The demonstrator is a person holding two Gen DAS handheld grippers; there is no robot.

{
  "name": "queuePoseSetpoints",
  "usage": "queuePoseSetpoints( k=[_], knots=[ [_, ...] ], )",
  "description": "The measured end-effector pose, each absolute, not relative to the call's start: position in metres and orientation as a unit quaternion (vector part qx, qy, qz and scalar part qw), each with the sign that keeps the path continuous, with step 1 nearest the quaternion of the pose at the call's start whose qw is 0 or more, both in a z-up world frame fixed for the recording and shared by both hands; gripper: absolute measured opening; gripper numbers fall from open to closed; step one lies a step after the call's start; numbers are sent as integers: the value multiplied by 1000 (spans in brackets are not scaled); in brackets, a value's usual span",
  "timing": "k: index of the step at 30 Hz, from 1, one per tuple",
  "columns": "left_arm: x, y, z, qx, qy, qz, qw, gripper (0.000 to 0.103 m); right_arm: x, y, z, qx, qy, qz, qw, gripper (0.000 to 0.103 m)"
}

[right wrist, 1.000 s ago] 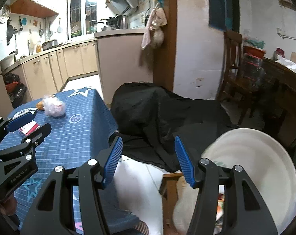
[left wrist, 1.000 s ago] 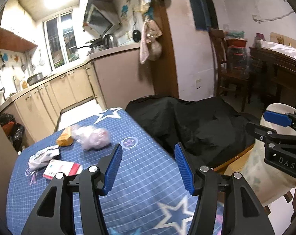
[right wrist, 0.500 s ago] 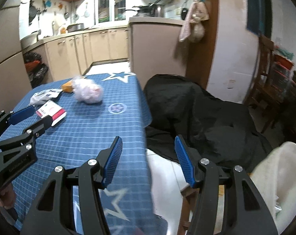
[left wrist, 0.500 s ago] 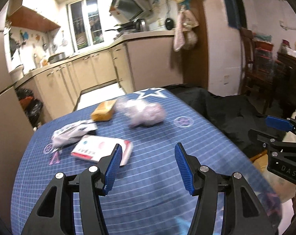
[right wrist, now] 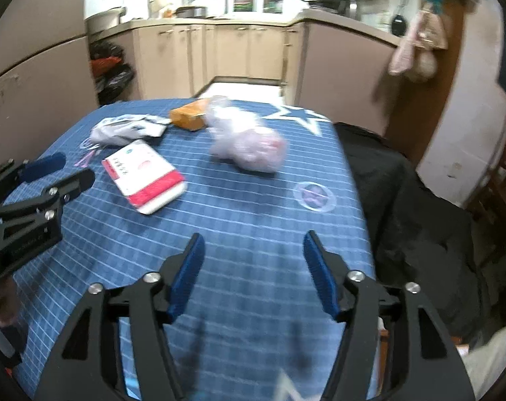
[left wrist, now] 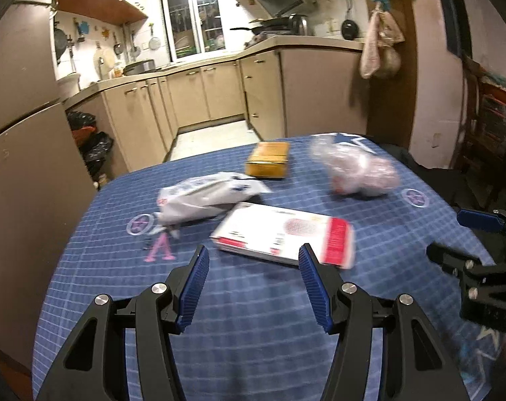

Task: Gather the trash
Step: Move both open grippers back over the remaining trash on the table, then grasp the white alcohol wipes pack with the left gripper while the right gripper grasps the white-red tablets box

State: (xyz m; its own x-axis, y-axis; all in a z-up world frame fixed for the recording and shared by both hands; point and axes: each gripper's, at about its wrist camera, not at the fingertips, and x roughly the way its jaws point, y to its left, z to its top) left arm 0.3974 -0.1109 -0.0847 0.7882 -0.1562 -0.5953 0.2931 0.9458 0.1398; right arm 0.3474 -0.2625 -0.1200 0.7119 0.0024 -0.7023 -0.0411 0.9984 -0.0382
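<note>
Both grippers hang over a table draped in a blue checked cloth with white stars (left wrist: 253,300), and neither one holds anything. The left gripper (left wrist: 251,259) has its blue-padded jaws spread wide, poised just short of a flat white-and-red cardboard packet (left wrist: 283,235) lying on the cloth; seen along the fingers, the packet's near edge sits in the gap between the tips, though it is not touched. The right gripper (right wrist: 253,245) is likewise spread open, above bare cloth near the table's right edge, well apart from the litter.

The trash lies in a loose cluster at the far half of the table. Beside the packet, to its left, is a crumpled white plastic wrapper with blue print (left wrist: 209,195), its edge close to or touching the packet's corner; I cannot tell which. Beyond them sits a small orange-yellow cardboard box (left wrist: 268,160), and to the right of it a bunched clear plastic bag with pinkish contents (left wrist: 356,172), blurred in both views. A black cloth heap (right wrist: 403,207) lies off the table's right side.
</note>
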Motion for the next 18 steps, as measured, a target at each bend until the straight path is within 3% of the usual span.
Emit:
queuePoseSetpoints(
  k=[5, 13, 18],
  knots=[
    [425, -81, -76, 113, 301, -95, 942, 58, 371, -240, -124, -31, 384, 55, 921, 71],
    [452, -56, -71, 124, 309, -91, 939, 58, 399, -212, -124, -55, 381, 125, 915, 91],
    [473, -53, -72, 147, 310, -147, 928, 58, 422, -197, -133, -75, 393, 167, 901, 97]
  ],
)
